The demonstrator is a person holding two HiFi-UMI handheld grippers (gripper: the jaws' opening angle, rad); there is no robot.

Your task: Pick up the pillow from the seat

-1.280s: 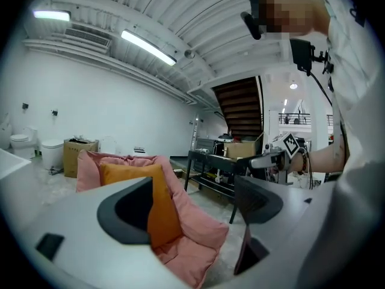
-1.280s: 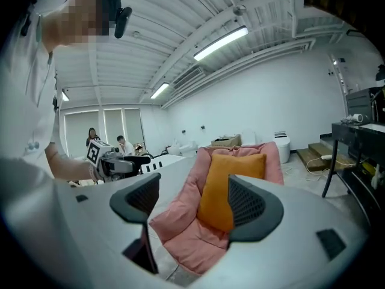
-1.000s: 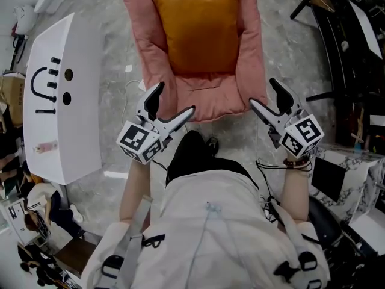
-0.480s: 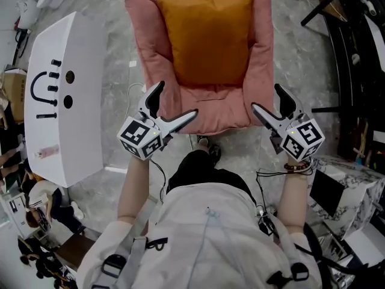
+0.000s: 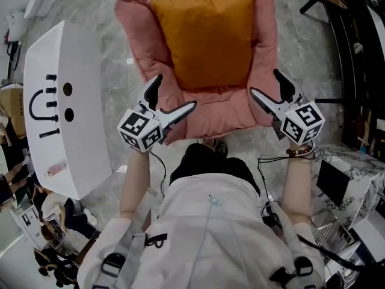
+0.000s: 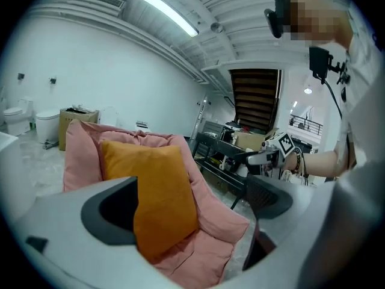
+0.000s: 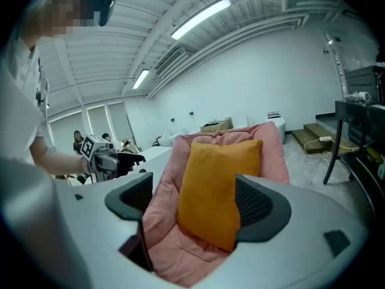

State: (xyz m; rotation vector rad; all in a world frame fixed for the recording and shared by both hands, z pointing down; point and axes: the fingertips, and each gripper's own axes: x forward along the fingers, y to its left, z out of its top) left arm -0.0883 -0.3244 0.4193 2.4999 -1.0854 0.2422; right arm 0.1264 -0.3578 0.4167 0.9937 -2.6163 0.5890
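Note:
An orange pillow (image 5: 207, 38) leans against the back of a padded pink seat (image 5: 137, 38). In the head view my left gripper (image 5: 175, 93) hangs over the seat's front left corner and my right gripper (image 5: 264, 83) over its front right edge, both short of the pillow. Both are open, their jaws have just been opening, and nothing is gripped. The left gripper view shows the pillow (image 6: 159, 191) ahead between the spread jaws of the left gripper (image 6: 189, 206). In the right gripper view the pillow (image 7: 219, 185) likewise stands beyond the right gripper (image 7: 192, 203).
A white table (image 5: 66, 101) with black marks stands left of the seat. Black frames (image 5: 355, 41) and a marble-patterned block (image 5: 343, 167) crowd the right side. A thin cable (image 5: 133, 89) lies on the grey floor by the seat's left edge.
Both grippers have moved forward and a little lower toward the seat, from in front of its edge to over its front corners. Their jaws stand slightly wider.

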